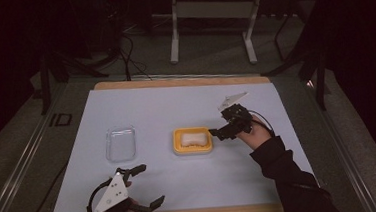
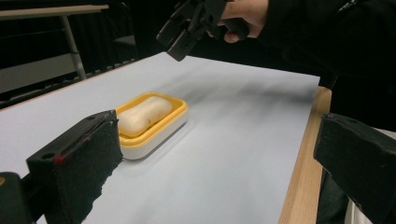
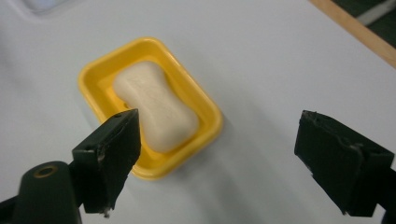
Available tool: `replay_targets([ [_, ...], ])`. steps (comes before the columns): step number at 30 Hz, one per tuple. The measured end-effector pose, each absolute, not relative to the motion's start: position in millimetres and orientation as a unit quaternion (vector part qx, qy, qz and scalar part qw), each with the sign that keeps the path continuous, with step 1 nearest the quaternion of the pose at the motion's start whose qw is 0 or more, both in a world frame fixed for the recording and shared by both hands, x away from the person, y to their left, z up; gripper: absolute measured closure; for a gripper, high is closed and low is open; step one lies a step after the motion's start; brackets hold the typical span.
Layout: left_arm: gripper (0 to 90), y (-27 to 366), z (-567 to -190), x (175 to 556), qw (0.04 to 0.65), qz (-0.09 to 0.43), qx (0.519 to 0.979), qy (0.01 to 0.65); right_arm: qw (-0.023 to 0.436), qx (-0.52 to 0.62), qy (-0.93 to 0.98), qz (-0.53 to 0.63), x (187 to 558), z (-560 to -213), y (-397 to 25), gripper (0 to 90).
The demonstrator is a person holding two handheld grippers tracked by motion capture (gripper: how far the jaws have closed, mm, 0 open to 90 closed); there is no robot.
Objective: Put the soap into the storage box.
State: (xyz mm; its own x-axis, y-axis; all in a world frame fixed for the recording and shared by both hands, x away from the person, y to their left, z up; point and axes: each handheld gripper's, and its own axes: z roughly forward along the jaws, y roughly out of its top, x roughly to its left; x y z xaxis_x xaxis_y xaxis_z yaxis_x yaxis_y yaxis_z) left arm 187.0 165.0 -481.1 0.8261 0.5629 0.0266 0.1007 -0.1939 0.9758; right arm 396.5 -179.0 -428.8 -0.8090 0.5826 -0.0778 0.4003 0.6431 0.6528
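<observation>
On the pale blue table mat (image 1: 181, 181), we held the right gripper (image 1: 217, 132) spread beside the unbranded white soap bar (image 1: 192, 139) in its yellow rectangular dish (image 1: 177, 148); the left gripper (image 1: 149, 186) gaped empty.

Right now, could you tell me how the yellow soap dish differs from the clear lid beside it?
The soap dish is opaque yellow, while the clear lid is see-through. The soap dish holds a white soap bar; the lid holds nothing. Both are rounded rectangles lying flat on the table sheet.
</observation>
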Motion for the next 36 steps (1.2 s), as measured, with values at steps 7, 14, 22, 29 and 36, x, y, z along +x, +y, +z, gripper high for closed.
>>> replay_targets([
  [7, 1.1, 164.9, -481.2, 186.9, 0.595, 0.194, 0.748, 0.222, 0.176, 0.289, 0.887, 0.314, 380.0, -434.3, -187.5, 11.2],
  [14, 1.1, 164.9, -481.2, 186.7, 0.594, 0.194, 0.749, 0.222, 0.195, 0.339, 0.864, 0.317, 372.1, -438.7, -202.1, 11.5],
  [22, 1.1, 164.6, -481.6, 187.0, 0.593, 0.192, 0.75, 0.221, 0.213, 0.359, 0.849, 0.325, 358.5, -448.3, -216.8, 11.6],
  [29, 1.1, 164.7, -481.5, 186.9, 0.593, 0.191, 0.75, 0.222, 0.227, 0.371, 0.83, 0.349, 340.9, -451.4, -225.0, 11.6],
  [36, 1.1, 164.8, -481.3, 186.5, 0.593, 0.195, 0.749, 0.223, 0.237, 0.381, 0.816, 0.365, 324.9, -457.4, -233.8, 11.5],
])
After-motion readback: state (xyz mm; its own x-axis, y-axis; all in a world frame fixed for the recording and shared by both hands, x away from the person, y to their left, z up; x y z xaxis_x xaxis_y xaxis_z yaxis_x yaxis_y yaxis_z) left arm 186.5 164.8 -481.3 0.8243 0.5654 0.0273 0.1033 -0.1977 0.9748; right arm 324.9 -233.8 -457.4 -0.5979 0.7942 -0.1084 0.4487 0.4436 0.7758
